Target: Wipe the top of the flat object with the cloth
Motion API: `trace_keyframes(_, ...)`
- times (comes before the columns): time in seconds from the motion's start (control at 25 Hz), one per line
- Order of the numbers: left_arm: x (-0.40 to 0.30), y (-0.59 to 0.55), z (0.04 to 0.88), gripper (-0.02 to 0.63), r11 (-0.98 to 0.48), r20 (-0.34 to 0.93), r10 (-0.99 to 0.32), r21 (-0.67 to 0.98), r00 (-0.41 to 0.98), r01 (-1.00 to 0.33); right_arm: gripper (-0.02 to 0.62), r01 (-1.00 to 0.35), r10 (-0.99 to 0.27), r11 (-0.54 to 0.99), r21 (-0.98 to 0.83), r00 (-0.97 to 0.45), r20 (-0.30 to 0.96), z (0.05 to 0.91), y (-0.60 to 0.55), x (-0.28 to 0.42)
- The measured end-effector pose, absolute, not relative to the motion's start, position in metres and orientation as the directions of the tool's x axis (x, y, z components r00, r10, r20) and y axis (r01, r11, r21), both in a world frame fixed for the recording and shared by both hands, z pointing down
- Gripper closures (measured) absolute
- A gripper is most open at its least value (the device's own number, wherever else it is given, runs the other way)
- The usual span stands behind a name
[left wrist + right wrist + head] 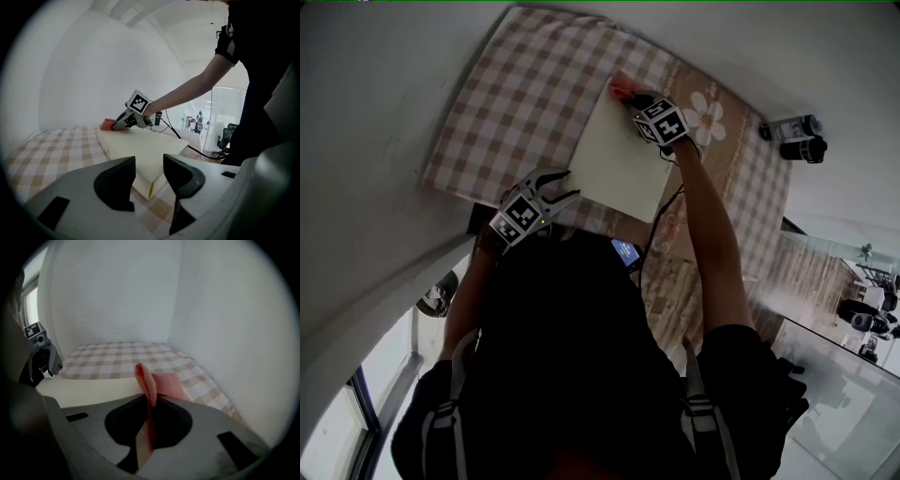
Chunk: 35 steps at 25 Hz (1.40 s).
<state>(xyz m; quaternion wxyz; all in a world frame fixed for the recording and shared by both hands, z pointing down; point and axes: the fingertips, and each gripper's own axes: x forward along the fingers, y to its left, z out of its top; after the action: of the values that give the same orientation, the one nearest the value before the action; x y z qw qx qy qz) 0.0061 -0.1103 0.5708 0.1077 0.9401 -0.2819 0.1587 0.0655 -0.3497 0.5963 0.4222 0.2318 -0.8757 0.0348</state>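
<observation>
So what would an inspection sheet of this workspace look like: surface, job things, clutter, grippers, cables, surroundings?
Surface: checked tablecloth, set in a white corner.
Job's things: flat cream pad lying on the tablecloth; pink cloth at its far corner.
Clutter: two dark devices beside the tablecloth's edge, too small to identify.
Grippers: right gripper shut on the pink cloth; left gripper open, empty, by the pad's near corner.
Cables: black cable trailing from the right gripper.
Surroundings: white walls; office chair in the room beyond.
</observation>
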Motion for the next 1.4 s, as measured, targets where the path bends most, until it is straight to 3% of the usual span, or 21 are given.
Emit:
trace_keyframes(0.48,0.005,-0.107,0.573,0.405,-0.821,0.358,-0.480,0.139,0.801,-0.554,0.577,-0.436,-0.399,0.885,0.164,-0.526,0.751,0.596,-0.327,0.062)
trace_keyframes(0.56,0.005,-0.105,0.576,0.351,-0.826,0.372,-0.470,0.135,0.800,-0.548,0.577,-0.437,-0.398,0.885,0.161,-0.529,0.750,0.596,-0.322,0.061)
trace_keyframes(1.4,0.010,-0.103,0.594,0.357,-0.822,0.401,-0.473,0.118,0.784,-0.557,0.577,-0.413,-0.399,0.894,0.170,-0.564,0.723,0.595,-0.255,0.049)
